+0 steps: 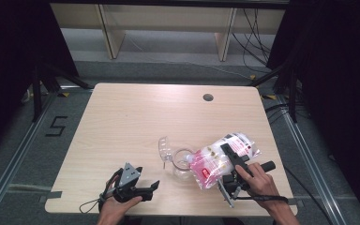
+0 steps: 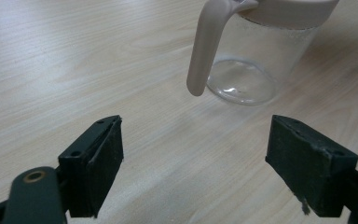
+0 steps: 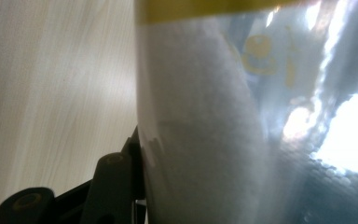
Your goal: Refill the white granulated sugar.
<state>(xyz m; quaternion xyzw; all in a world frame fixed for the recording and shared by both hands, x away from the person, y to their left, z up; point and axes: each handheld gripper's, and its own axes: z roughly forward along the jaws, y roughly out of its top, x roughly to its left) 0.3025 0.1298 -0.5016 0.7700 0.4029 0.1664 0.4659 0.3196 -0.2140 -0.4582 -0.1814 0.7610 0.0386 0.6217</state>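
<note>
A clear pitcher (image 1: 182,163) with a beige rim and handle (image 1: 164,147) stands on the wooden table (image 1: 136,117), near the front middle. A pink and white bag of white grains (image 1: 215,159) lies tilted beside it, its low end at the pitcher's rim. My right gripper (image 1: 226,153) is shut on the bag, one black jaw lying across its top. In the right gripper view the bag (image 3: 205,116) presses against a jaw's fingers (image 3: 115,179). My left gripper (image 1: 152,190) rests open at the front left. Ahead of its wide jaws (image 2: 193,154) stand the pitcher (image 2: 256,60) and its handle (image 2: 205,46).
A round cable hole (image 1: 208,97) sits near the table's far edge. Bare tabletop spreads over the far and left parts. Black curtains flank the table, and cables run across the floor at the right.
</note>
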